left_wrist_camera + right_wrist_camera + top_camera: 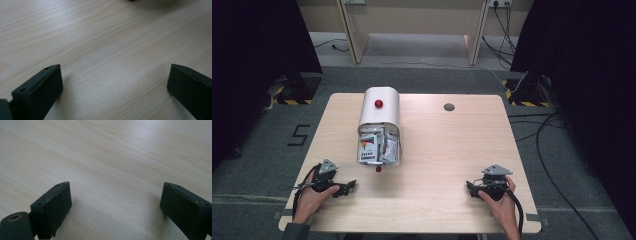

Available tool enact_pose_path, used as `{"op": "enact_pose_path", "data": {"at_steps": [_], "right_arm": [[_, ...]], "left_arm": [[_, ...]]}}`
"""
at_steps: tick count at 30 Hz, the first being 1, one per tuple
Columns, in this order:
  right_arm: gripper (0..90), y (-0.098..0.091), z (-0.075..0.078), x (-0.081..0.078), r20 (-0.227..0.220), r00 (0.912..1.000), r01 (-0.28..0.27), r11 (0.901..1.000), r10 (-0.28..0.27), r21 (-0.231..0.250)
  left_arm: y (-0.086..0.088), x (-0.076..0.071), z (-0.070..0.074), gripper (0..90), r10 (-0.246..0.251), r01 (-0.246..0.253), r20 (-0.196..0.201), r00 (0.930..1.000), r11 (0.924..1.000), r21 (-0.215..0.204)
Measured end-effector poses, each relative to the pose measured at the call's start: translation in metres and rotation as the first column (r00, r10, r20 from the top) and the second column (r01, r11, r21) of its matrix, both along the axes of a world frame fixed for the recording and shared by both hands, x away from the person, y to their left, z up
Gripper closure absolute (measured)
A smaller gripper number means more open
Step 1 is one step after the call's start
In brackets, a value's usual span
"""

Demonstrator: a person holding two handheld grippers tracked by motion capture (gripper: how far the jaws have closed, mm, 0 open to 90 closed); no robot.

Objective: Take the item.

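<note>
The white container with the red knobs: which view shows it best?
The high view: the white container lies whole on the table, packets visible through its clear front. The left gripper view catches just a blurred pale edge at the top; the right gripper view shows bare tabletop.

Even overhead light, soft shadows, slight blur.

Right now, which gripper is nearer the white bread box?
Left. The left gripper sits just below-left of the white bread box, near its open front; the right gripper is much farther off toward the table's right.
</note>
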State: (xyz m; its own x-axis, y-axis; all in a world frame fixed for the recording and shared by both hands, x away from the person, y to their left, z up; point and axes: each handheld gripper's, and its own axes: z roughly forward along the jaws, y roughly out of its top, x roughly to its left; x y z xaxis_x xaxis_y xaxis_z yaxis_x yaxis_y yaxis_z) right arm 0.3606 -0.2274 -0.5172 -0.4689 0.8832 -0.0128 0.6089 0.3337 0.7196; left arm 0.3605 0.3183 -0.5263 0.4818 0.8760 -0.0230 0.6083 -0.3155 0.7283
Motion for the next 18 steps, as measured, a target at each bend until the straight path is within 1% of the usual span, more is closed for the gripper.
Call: {"op": "enact_pose_path", "data": {"at_steps": [12,13,14,15,16,17,18], "right_arm": [[10.8,-0.0001,0.0,0.0001,-0.001,1.0,-0.002,1.0,0.002,0.0],[10.7,-0.0001,0.0,0.0002,-0.001,1.0,-0.003,1.0,0.003,0.001],[10.7,-0.0001,0.0001,0.0002,-0.002,1.0,-0.002,1.0,0.002,0.001],[10.7,-0.0002,0.0,0.0003,-0.002,1.0,-0.003,1.0,0.003,0.001],[10.7,-0.0002,0.0001,0.0003,-0.002,1.0,-0.003,1.0,0.003,0.001],[10.7,-0.0001,0.0,0.0003,-0.001,1.0,-0.002,1.0,0.002,0.001],[10.7,-0.0001,0.0001,0.0003,-0.003,1.0,-0.003,1.0,0.003,0.001]], "left_arm": [[-0.0002,-0.0005,0.0002,0.8,0.0,0.0,0.004,1.0,1.0,0.001],[-0.0003,-0.001,0.0004,2.9,0.004,-0.004,0.008,1.0,1.0,0.001],[-0.0004,-0.0022,0.001,5.8,0.016,-0.015,0.02,0.9997,0.9998,-0.011],[-0.0004,-0.0032,0.0018,9.6,0.023,-0.023,0.025,0.9994,0.9996,-0.018],[-0.0004,-0.0041,0.0029,15.7,0.026,-0.025,0.028,0.9993,0.9995,-0.017],[-0.0005,-0.005,0.004,17.6,0.028,-0.028,0.028,0.9992,0.9996,-0.007],[-0.0006,-0.0059,0.005,13.9,0.032,-0.032,0.031,0.999,0.9995,-0.009]]}}
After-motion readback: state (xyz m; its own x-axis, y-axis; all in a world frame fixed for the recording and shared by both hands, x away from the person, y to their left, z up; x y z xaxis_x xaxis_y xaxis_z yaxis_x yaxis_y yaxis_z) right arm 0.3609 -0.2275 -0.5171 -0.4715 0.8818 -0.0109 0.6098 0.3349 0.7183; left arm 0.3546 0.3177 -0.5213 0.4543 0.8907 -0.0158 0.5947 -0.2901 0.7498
